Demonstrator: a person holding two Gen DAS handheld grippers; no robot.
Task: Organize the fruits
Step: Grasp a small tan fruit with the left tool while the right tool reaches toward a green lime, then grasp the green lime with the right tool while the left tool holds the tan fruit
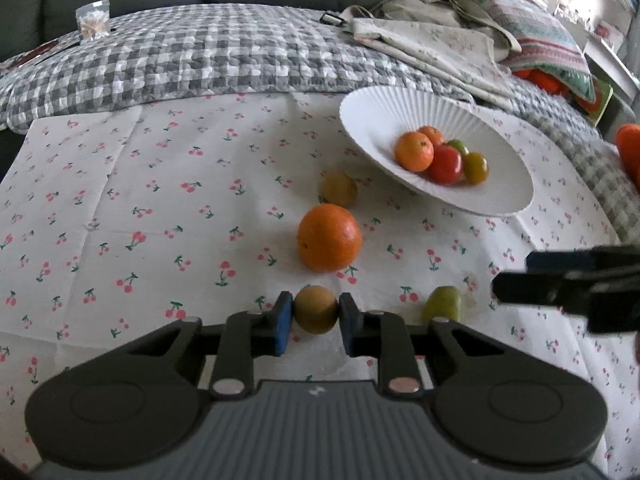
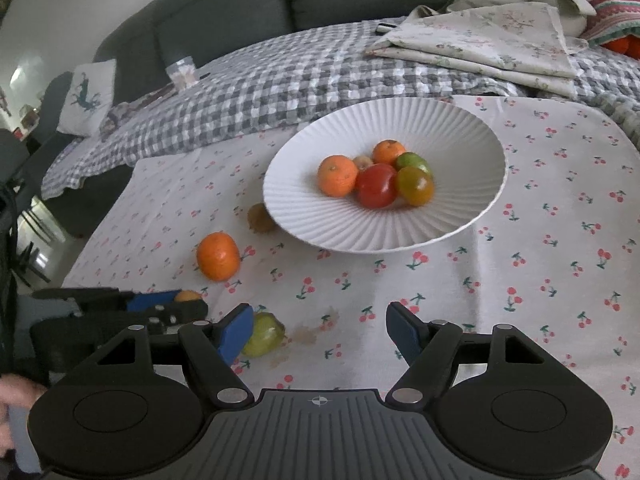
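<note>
My left gripper (image 1: 316,314) is shut on a small yellow-brown fruit (image 1: 315,309), low over the cherry-print cloth. It also shows in the right wrist view (image 2: 188,300), at the left. My right gripper (image 2: 320,326) is open and empty. A green fruit (image 2: 262,334) lies on the cloth beside its left finger; it also shows in the left wrist view (image 1: 442,304). A large orange (image 1: 329,237) and a brownish fruit (image 1: 338,189) lie beyond it. The white ribbed bowl (image 2: 460,136) holds several fruits, among them oranges, a red tomato (image 2: 376,185) and green ones.
A grey checked quilt (image 1: 192,56) covers the back, with folded floral cloths (image 2: 492,44) on the right and a small clear bag (image 1: 93,20) at the far left. A dark sofa stands behind. A brown stain (image 2: 308,334) marks the cloth near the green fruit.
</note>
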